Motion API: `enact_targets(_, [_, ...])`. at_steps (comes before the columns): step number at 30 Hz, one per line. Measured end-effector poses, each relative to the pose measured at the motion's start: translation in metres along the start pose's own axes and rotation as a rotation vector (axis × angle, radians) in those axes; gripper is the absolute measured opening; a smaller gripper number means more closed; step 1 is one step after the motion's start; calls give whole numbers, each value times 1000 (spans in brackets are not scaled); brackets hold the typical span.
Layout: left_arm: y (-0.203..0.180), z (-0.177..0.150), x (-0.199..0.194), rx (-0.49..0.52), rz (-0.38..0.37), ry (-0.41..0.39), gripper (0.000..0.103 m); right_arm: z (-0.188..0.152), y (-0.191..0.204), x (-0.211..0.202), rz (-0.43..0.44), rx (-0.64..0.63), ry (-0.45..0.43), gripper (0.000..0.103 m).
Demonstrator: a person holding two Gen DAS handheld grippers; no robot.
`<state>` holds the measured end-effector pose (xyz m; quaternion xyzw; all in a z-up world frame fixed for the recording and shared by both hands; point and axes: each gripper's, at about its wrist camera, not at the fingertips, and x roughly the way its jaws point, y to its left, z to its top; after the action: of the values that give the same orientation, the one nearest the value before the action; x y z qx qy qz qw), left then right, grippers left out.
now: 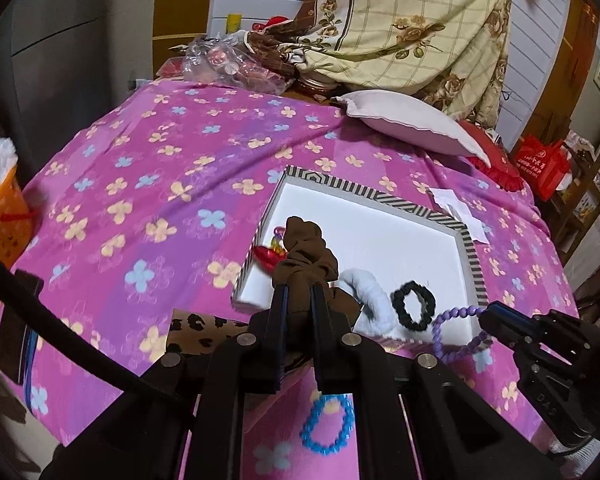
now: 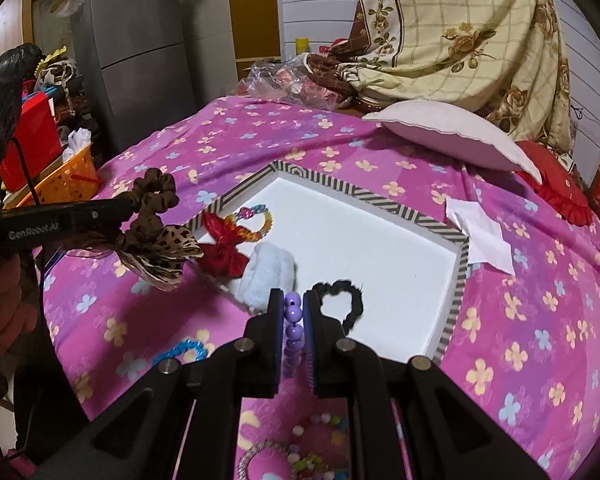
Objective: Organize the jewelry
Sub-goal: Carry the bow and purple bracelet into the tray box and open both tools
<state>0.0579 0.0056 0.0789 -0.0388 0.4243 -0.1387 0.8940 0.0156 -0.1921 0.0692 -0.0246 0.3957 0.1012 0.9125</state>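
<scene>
My left gripper (image 1: 299, 290) is shut on a brown scrunchie with a leopard bow (image 1: 305, 254) and holds it above the near left corner of a white tray with a striped rim (image 1: 384, 197). It also shows in the right wrist view (image 2: 152, 200). My right gripper (image 2: 292, 300) is shut on a purple bead bracelet (image 2: 293, 312), which hangs over the tray's near edge (image 1: 456, 330). In the tray lie a black scrunchie (image 2: 342, 300), a pale blue fluffy band (image 2: 266, 272), a red bow (image 2: 224, 248) and a multicoloured bead bracelet (image 2: 256, 222).
A blue bead bracelet (image 1: 328, 426) lies on the pink flowered sheet (image 1: 140, 168) near me. More beaded pieces (image 2: 308, 452) lie below my right gripper. White paper (image 2: 480, 232) sits by the tray's far right corner. A pillow (image 2: 452, 136) and orange basket (image 2: 66, 178) are nearby.
</scene>
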Motion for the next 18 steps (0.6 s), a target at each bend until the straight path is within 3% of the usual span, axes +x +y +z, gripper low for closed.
enact_targets(18, [-42, 57, 92, 103, 37, 38, 31, 43, -32, 83, 29, 49, 58, 9])
